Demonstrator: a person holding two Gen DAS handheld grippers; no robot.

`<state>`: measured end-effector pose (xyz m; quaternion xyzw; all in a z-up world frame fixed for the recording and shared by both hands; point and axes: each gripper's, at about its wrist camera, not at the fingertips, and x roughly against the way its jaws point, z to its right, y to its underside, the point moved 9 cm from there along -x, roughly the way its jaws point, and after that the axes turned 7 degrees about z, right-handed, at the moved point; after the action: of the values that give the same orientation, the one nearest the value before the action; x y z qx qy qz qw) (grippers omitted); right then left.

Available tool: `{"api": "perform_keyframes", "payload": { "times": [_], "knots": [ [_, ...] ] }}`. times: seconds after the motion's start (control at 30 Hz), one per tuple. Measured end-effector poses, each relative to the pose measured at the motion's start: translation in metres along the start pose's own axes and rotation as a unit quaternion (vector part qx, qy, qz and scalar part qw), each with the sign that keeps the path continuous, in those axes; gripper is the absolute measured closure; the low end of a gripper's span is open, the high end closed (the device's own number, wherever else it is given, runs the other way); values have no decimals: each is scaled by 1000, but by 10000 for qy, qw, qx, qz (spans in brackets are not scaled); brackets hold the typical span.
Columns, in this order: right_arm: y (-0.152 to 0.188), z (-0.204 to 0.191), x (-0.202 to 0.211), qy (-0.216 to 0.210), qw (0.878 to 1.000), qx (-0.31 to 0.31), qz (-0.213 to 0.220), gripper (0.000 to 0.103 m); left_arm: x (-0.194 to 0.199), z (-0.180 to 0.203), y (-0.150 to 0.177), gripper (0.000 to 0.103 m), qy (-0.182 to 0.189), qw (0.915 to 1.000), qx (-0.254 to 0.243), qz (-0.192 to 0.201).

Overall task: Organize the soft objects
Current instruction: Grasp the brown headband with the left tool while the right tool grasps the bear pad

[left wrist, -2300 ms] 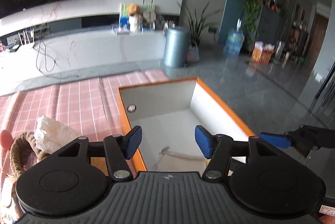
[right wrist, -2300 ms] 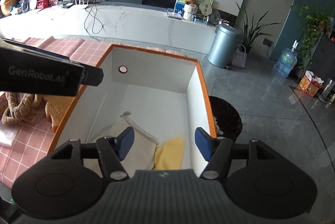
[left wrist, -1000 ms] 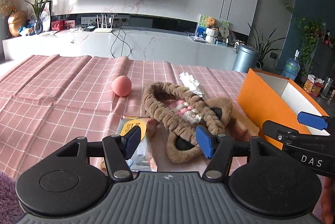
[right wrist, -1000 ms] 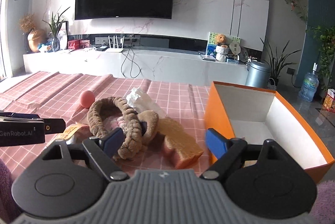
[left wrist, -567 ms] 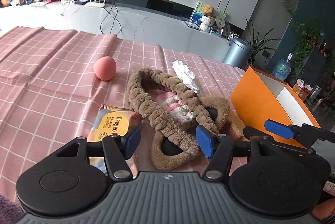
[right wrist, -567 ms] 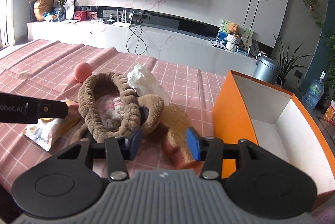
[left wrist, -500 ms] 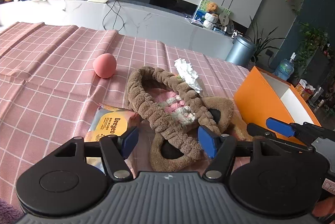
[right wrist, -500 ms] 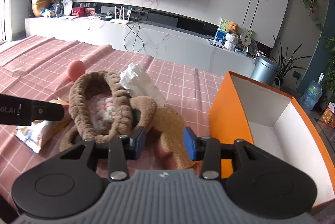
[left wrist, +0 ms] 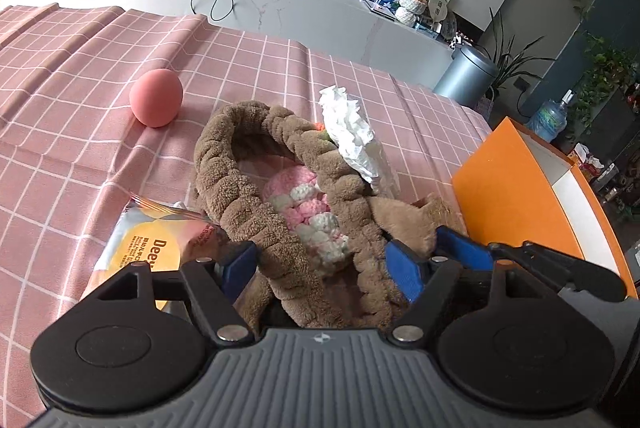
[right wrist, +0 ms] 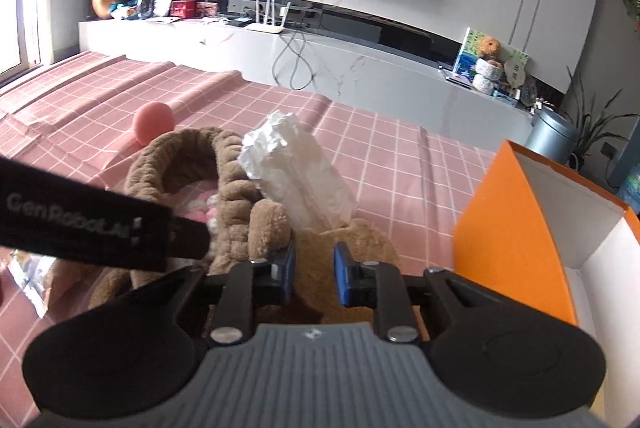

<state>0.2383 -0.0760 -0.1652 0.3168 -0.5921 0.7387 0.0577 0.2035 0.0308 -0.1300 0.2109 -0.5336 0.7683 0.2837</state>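
Both my hands just swung back from the orange cardboard box [right wrist: 516, 224] at 3 o'clock: right gripper [right wrist: 314, 278] closing around the tan plush toy [right wrist: 352, 240], left gripper [left wrist: 320, 268] gaping, empty, over the brown fuzzy headband [left wrist: 240, 188].

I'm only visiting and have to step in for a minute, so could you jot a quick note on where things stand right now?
Left tool: open, jaws straddling the brown plush headband, not gripping.
Right tool: closing around the tan plush piece; grip not yet certain.
Still on the pink checked cloth: headband with pink-white knit piece inside, white tissue, pink ball, snack packet.
Orange box stands to the right; its contents are hidden.
Left: move the soft things into the box.
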Motion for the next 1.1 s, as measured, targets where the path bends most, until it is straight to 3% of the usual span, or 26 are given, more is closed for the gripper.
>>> {"api": "perform_keyframes", "payload": {
  "times": [0.1, 0.2, 0.4, 0.57, 0.67, 0.77, 0.8, 0.87, 0.97, 1.0, 1.03, 1.1],
  "knots": [
    [3, -10, -3, -197, 9998, 47, 27, 88, -1, 1, 1, 16, 28, 9999, 135, -86],
    [4, -17, -5, -460, 9989, -1, -1, 100, -1, 3, -1, 15, 39, 9996, 232, -156],
    [5, -31, 0, -950, 9955, 36, 7, 100, -4, 16, 3, 13, 207, 9990, 191, -340],
    [8, -31, 2, -988, 9951, -16, -58, 100, -16, 17, 5, 13, -39, 9988, 70, -479],
    [10, -28, 3, -917, 9957, 13, -123, 100, -25, 17, 5, 18, -186, 9985, -46, -509],
    [11, -25, 6, -846, 9963, -15, -143, 99, -31, 15, 5, 29, -426, 9978, -202, -456],
    [10, -24, 7, -845, 9963, -45, -154, 99, -32, 15, 6, 40, -466, 9977, -234, -423],
    [10, -22, 9, -798, 9966, -94, -192, 97, -30, 16, 6, 48, -465, 9980, -294, -327],
    [8, -18, 13, -750, 9969, -193, -155, 96, -21, 15, 5, 68, -351, 9989, -265, -151],
    [5, -17, 14, -716, 9972, -218, -89, 96, -17, 15, 4, 86, -267, 9993, -246, -74],
    [2, -16, 16, -694, 9973, -228, -12, 94, -11, 16, 1, 89, -142, 9996, -231, 17],
    [-3, -13, 23, -572, 9979, -201, 222, 75, 2, 16, -4, 90, -138, 9993, -304, 194]
  ]
}}
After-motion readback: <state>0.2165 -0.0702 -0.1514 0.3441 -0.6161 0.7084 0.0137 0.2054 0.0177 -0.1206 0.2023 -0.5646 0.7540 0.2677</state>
